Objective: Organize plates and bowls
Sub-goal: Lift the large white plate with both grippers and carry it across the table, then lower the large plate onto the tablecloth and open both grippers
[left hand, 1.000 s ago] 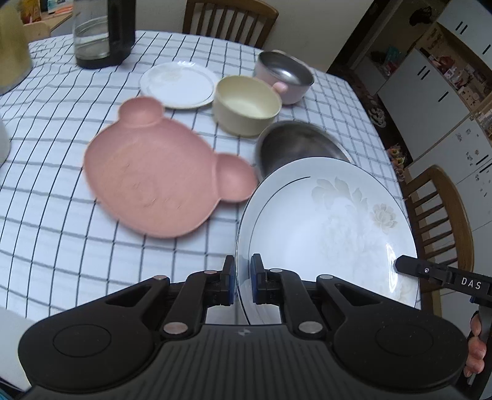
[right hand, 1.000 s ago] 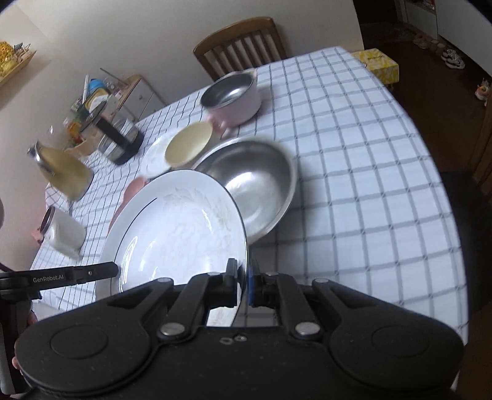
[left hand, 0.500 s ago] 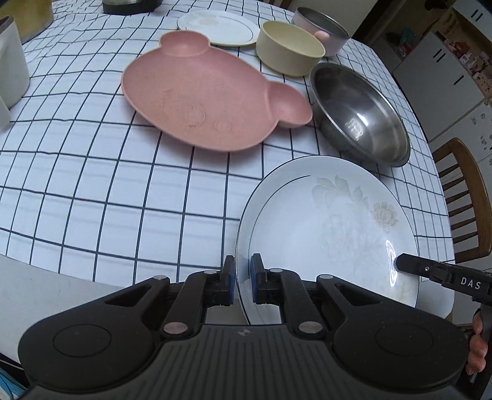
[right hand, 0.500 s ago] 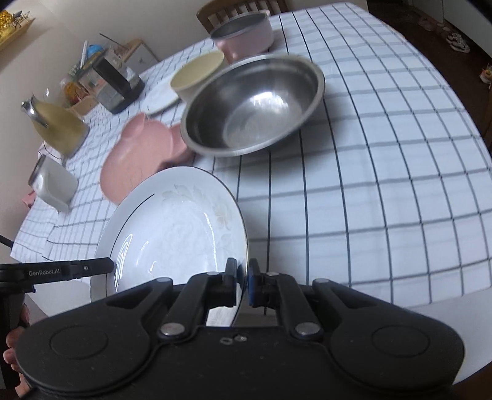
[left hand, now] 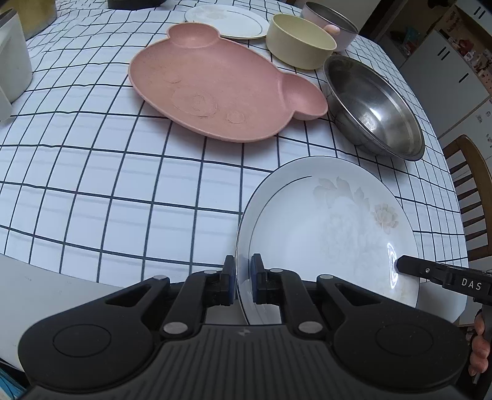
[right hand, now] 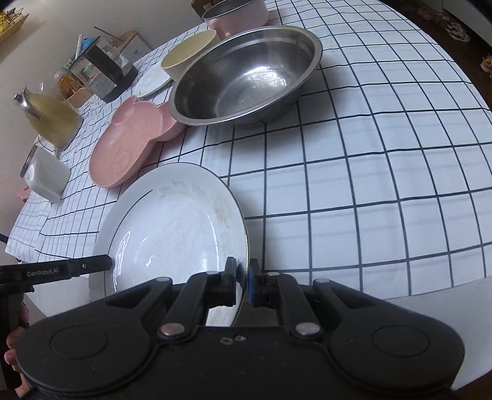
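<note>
A large white plate with a pale flower print [left hand: 332,230] [right hand: 175,227] is held low over the near edge of the checked tablecloth. My left gripper [left hand: 243,270] is shut on its left rim, and my right gripper [right hand: 243,274] is shut on its right rim. Each view shows the other gripper's tip at the far rim. Behind the plate lie a pink bear-shaped plate [left hand: 215,92] [right hand: 129,147] and a steel bowl [left hand: 372,107] [right hand: 246,77]. Farther back stand a cream bowl [left hand: 299,44] [right hand: 189,57], a small white plate [left hand: 227,21] [right hand: 152,81] and a pink pot [left hand: 332,21] [right hand: 236,14].
A white container [left hand: 12,70] [right hand: 46,174], a yellow kettle [right hand: 52,118] and a black-based glass appliance [right hand: 109,72] stand along the table's left side. A wooden chair [left hand: 470,190] is at the right edge. Open checked cloth [right hand: 369,172] lies right of the held plate.
Both grippers have come down and back toward the near table edge with the white plate held between them. The pink plate and steel bowl now lie farther ahead of it.
</note>
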A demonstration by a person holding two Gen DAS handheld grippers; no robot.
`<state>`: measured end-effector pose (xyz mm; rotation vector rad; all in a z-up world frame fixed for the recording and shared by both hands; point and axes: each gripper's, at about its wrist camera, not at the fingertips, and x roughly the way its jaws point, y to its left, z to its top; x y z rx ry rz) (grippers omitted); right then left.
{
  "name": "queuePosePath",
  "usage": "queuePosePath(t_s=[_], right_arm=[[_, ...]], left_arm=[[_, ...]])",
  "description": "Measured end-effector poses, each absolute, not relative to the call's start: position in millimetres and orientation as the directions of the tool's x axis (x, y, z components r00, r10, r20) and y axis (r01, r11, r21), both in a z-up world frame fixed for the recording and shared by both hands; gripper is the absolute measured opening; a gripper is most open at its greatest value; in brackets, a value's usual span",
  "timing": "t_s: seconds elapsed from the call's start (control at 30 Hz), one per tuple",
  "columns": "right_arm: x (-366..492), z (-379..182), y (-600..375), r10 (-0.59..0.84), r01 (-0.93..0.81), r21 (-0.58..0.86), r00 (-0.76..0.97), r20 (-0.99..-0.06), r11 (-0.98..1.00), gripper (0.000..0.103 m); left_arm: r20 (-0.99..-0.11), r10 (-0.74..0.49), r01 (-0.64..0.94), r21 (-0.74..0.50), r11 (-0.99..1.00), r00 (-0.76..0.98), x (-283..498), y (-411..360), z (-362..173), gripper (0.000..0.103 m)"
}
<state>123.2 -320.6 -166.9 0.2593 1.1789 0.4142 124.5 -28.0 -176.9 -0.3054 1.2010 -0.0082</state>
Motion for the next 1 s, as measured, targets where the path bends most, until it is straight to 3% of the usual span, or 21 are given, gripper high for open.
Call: queuePosePath(t_s=[1.0], right_arm=[[134, -168, -266, 0.429, -0.262, 0.362, 0.279, -0.859, 0.895, 0.01]], left_arm=[[-0.923, -0.127, -0.207, -0.213, 0.955, 0.364, 117, 10, -176, 0.01]])
